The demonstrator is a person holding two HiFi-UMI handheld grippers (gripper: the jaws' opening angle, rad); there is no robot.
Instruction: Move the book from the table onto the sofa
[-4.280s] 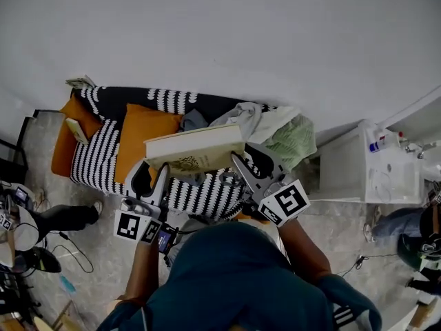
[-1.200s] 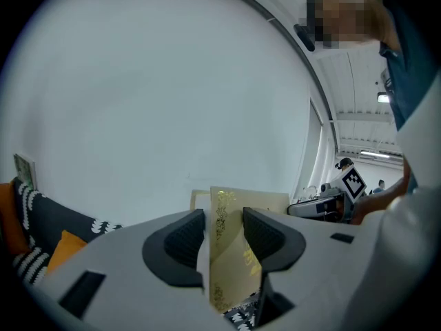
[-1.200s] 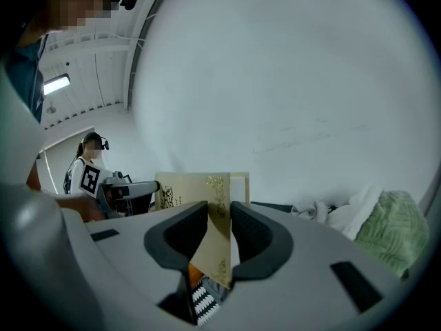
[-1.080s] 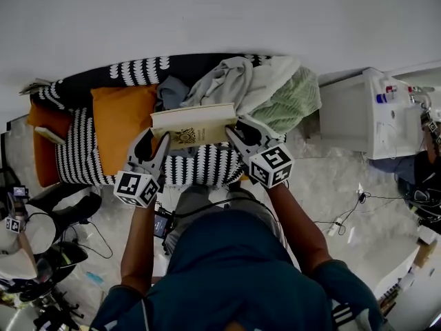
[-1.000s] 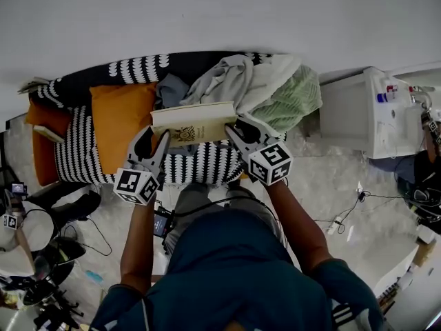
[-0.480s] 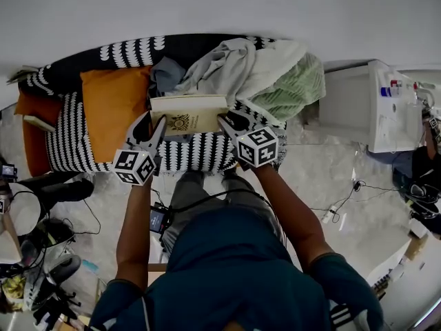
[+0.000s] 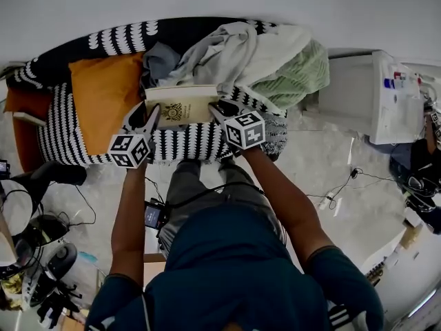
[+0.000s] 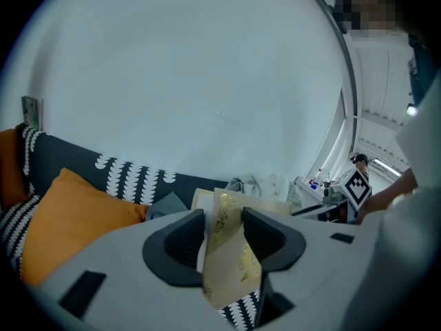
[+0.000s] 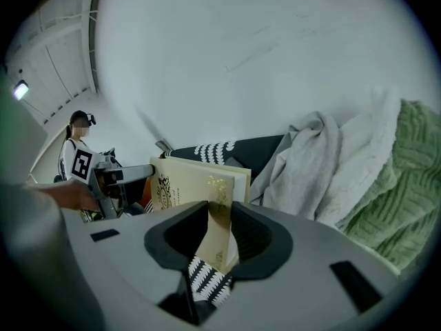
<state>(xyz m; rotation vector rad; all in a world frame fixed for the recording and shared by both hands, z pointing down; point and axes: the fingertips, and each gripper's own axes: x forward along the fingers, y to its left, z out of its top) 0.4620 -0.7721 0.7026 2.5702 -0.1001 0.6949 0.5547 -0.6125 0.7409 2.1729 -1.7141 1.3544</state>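
A cream hardback book [image 7: 180,104] with gold print hangs just above the seat of the black-and-white patterned sofa [image 7: 186,143]. My left gripper [image 7: 149,114] is shut on the book's left end [image 8: 227,254]. My right gripper [image 7: 217,108] is shut on its right end [image 9: 219,226]. In the right gripper view the cover's gold emblem [image 9: 163,185] faces me, with the left gripper [image 9: 114,178] beyond it. The book lies roughly level between both grippers, in front of the pile of clothes.
An orange cushion [image 7: 103,98] lies left of the book. Grey and white clothes [image 7: 227,50] and a green blanket [image 7: 293,74] are heaped at the right of the sofa. A white cabinet [image 7: 372,95] stands right of the sofa. Cables lie on the floor [image 7: 331,171].
Both grippers have sunk with the book, from beside the clothes pile down to just over the sofa seat. The grips on the book are unchanged.
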